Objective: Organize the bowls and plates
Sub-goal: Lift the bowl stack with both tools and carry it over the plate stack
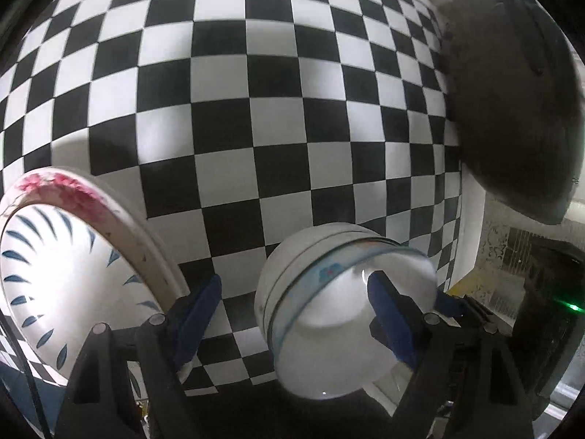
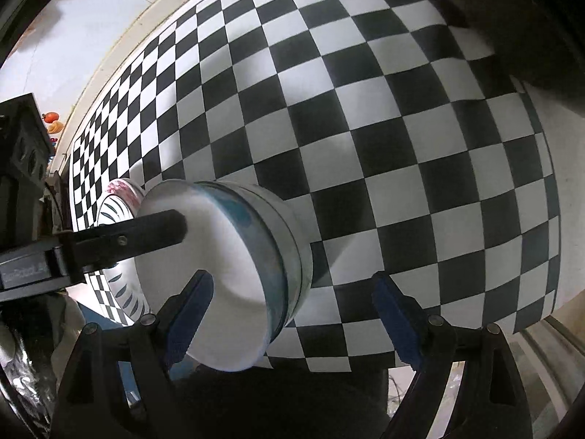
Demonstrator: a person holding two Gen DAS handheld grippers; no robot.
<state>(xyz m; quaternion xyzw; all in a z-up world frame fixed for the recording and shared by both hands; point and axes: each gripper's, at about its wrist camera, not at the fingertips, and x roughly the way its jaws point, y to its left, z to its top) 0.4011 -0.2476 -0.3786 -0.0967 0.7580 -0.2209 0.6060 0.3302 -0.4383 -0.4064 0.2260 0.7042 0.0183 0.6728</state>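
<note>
On the left of the checkered cloth (image 1: 256,109), the stacked plates (image 1: 62,278) sit just beside the left gripper (image 1: 292,314), outside its left finger. Its jaws stand apart, gripping nothing, with the nested bowls (image 1: 329,311) between them and the right finger over the bowl's mouth. In the right wrist view the same bowls (image 2: 234,267) lie left of the right gripper (image 2: 292,314), also apart and empty, its left finger at the rim. The left hand seems nearer. How many bowls are nested is unclear; the plates are partly cut off.
</note>
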